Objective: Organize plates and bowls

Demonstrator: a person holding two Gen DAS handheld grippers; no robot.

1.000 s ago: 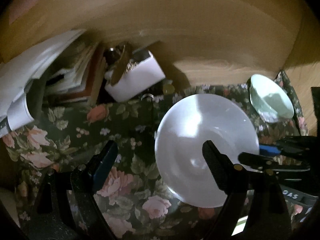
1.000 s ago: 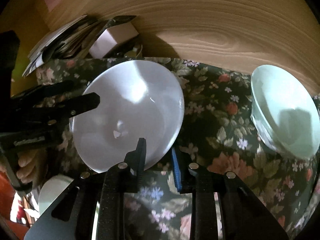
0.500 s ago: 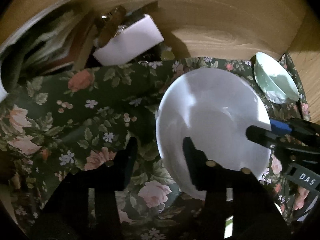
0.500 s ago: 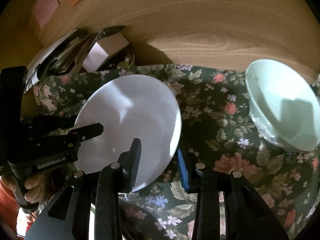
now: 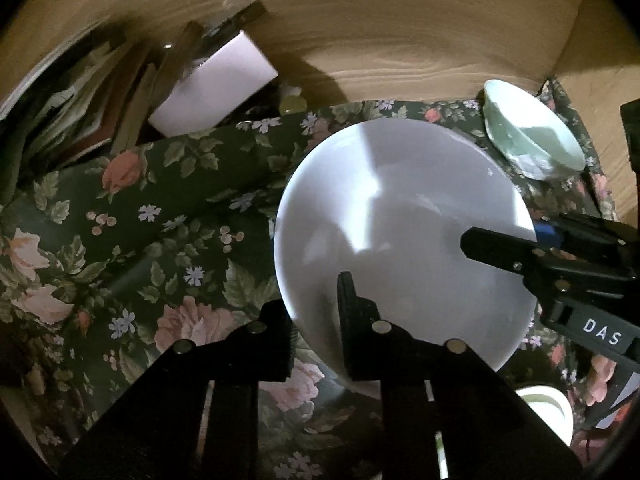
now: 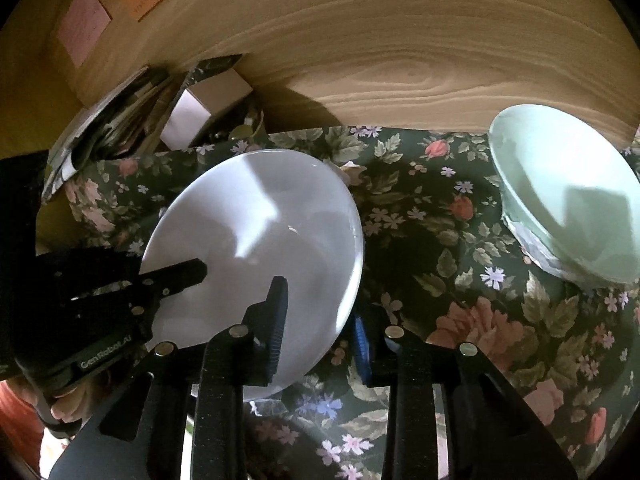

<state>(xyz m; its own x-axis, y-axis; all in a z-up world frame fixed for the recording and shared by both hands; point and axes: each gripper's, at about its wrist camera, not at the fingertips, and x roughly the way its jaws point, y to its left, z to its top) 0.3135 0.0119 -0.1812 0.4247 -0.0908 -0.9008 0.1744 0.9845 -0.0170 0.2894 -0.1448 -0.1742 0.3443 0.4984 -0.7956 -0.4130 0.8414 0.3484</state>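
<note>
A white plate [image 5: 400, 240] is held tilted above the floral cloth [image 5: 160, 220], gripped at its near rim by both grippers. My left gripper [image 5: 316, 300] is shut on the plate's lower left rim, one finger over the plate, one under. My right gripper [image 6: 320, 308] is shut on the plate [image 6: 264, 248] at its right rim. Each gripper shows in the other's view: the right one [image 5: 520, 256] and the left one [image 6: 160, 280]. A pale green bowl [image 6: 568, 192] sits on the cloth at the right, near the wooden back wall; it also shows in the left wrist view [image 5: 532, 140].
A white box [image 5: 216, 84] and a stack of papers and books [image 5: 80, 100] stand at the back left against the wooden wall [image 6: 400, 60]. Another white dish [image 5: 548, 408] lies low at the right, below the cloth's front edge.
The left gripper has closed from wide open onto the plate's rim. The plate has tilted and risen slightly, held by both grippers. The green bowl has not moved.
</note>
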